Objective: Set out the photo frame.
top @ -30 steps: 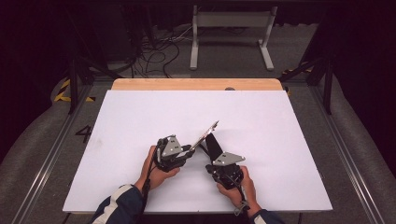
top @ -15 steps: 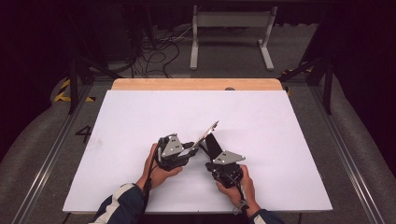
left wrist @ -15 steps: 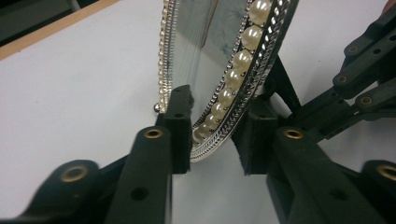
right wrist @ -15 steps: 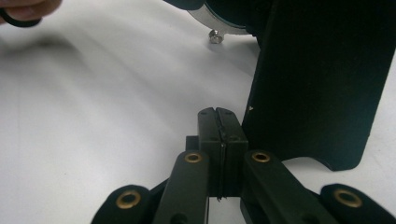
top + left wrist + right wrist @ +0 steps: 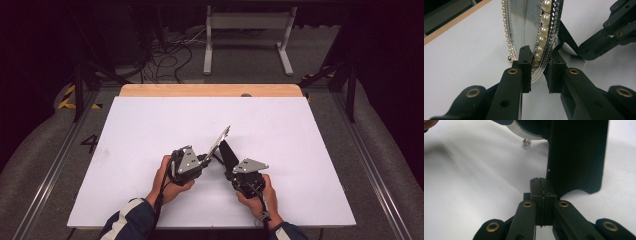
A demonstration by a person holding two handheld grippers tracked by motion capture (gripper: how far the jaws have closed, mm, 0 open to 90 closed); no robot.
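Note:
A mirror-like picture frame (image 5: 220, 140) with a pearl and silver border (image 5: 541, 37) stands tilted on the white table (image 5: 300, 150), propped by its black back stand (image 5: 576, 157). My left gripper (image 5: 537, 71) has just been closing its jaws, and its pads sit against both faces of the frame's lower edge. In the high view this left gripper (image 5: 207, 159) reaches the frame from the left. My right gripper (image 5: 541, 181) is shut with nothing between its pads, just left of the black stand's foot. A hand holds each gripper.
The table's wooden far edge (image 5: 210, 90) runs along the back. Cables (image 5: 170, 55) and a white metal stand (image 5: 247, 30) lie on the floor beyond. A small silver ball foot (image 5: 526, 142) of the frame rests on the table.

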